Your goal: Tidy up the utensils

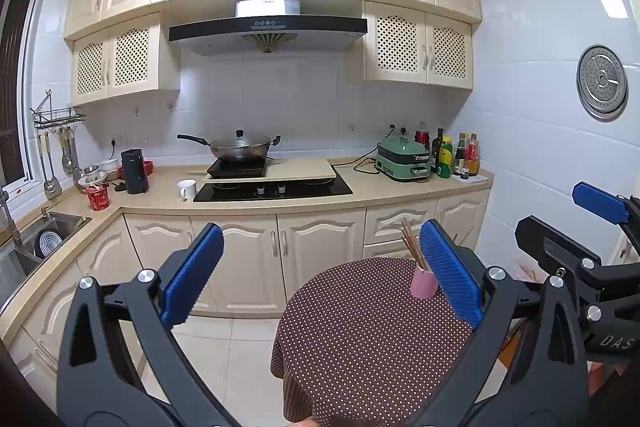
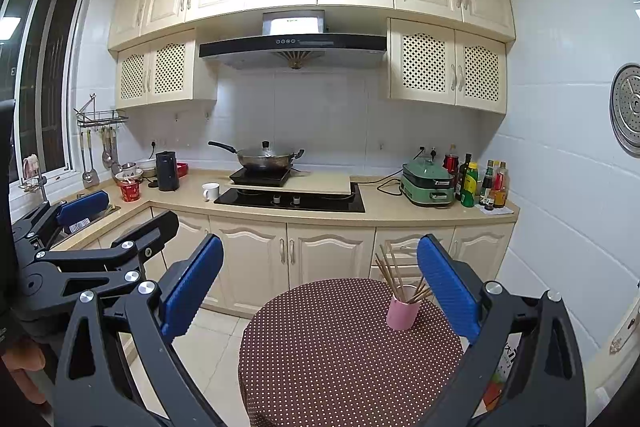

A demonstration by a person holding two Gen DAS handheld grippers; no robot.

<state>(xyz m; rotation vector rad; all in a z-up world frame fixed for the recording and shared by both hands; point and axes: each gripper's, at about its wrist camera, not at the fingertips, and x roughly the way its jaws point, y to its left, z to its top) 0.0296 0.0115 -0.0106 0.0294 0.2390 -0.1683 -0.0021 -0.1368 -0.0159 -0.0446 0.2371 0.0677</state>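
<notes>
Left gripper (image 1: pixel 322 273): matte black linkage arms, silver round screw heads at pivots, triangular cutouts, blue ribbed pads (image 1: pixel 196 273). Right gripper (image 2: pixel 320 285): same build; white letters "DAS" on its body, 4 o'clock in left wrist view.

The round table (image 2: pixel 340 355) lies mostly bare, so its near and left parts give open passage. Only the pink cup (image 2: pixel 402 313) of chopsticks (image 2: pixel 390 269) stands at two o'clock, sticks fanning upward. Both grippers, left (image 1: pixel 322 275) and right (image 2: pixel 320 285), hover spread wide, empty.
</notes>
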